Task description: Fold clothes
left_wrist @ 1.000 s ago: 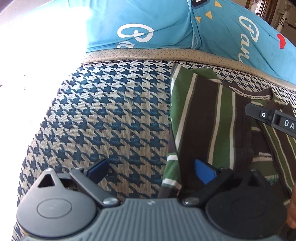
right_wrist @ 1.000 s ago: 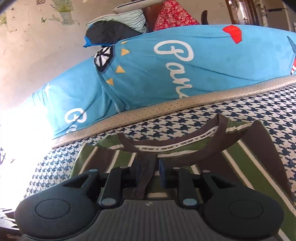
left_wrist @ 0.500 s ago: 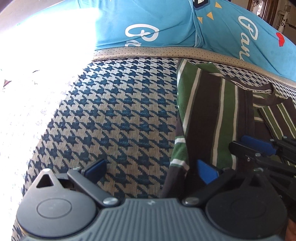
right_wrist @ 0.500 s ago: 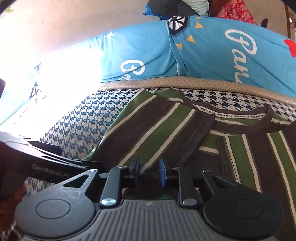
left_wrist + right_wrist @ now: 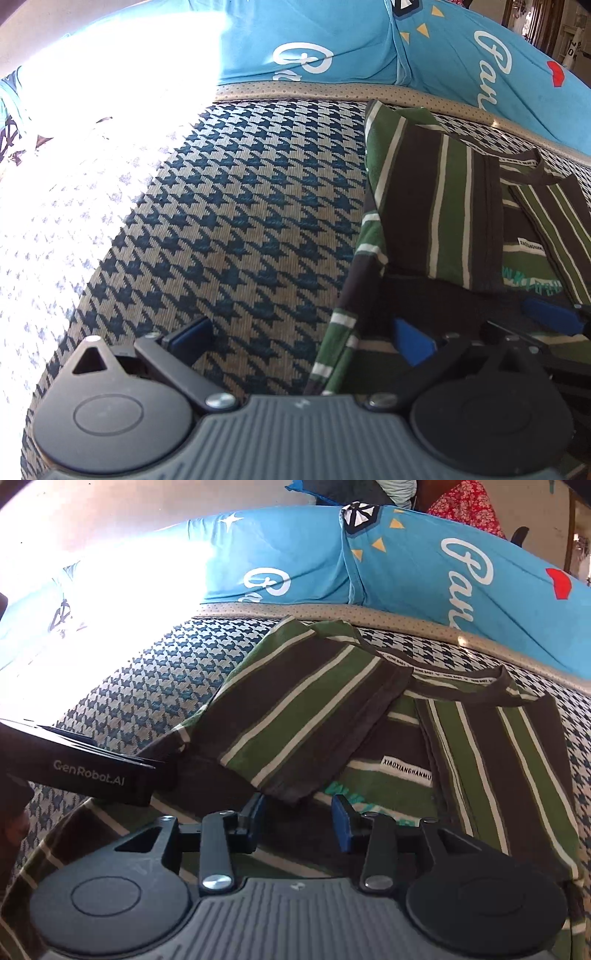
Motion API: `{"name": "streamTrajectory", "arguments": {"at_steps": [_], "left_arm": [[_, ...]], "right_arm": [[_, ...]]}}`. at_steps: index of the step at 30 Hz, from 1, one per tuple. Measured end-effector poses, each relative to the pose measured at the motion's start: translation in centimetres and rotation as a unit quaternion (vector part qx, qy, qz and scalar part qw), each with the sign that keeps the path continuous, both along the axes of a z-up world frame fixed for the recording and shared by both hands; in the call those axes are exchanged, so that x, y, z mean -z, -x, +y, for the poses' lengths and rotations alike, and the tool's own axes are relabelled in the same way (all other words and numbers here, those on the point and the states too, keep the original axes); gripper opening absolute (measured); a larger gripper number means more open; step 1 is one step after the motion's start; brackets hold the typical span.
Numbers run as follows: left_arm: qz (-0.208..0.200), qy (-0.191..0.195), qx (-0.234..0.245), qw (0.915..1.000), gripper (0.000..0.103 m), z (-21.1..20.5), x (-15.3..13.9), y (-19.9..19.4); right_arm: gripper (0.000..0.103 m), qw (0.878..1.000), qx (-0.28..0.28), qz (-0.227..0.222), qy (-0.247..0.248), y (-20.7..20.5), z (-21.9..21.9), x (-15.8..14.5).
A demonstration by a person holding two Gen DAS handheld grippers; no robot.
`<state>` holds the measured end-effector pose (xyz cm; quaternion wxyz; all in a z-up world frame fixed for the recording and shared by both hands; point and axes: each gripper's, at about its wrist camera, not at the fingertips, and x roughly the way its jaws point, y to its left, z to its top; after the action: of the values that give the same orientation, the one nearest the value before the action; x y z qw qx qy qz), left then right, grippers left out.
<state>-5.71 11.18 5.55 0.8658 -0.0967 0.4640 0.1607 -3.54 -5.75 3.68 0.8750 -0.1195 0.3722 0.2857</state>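
Bedspread unchanged; right claw opening, sleeve released.

A T-shirt striped in green, dark brown and white is seen on a blue-and-cream houndstooth bed cover; at 12 o'clock, turquoise pillows are lettered in white.

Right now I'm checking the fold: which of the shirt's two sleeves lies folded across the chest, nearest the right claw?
The sleeve on the picture's left, angled over the shirt's front. Its cuff lies just ahead of the right claw, whose jaws are opening with nothing between them. The other sleeve lies along the right side.

Blown-out glare left, fisheye-bent edges
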Motion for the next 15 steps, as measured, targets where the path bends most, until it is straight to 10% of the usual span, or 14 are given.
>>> {"name": "streamTrajectory", "arguments": {"at_steps": [15], "left_arm": [[-0.021, -0.014, 0.024, 0.9994, 0.103, -5.4, 0.4, 9.6]], "right_arm": [[0.051, 0.998, 0.052, 0.002, -0.026, 7.4, -5.5, -0.6]]}}
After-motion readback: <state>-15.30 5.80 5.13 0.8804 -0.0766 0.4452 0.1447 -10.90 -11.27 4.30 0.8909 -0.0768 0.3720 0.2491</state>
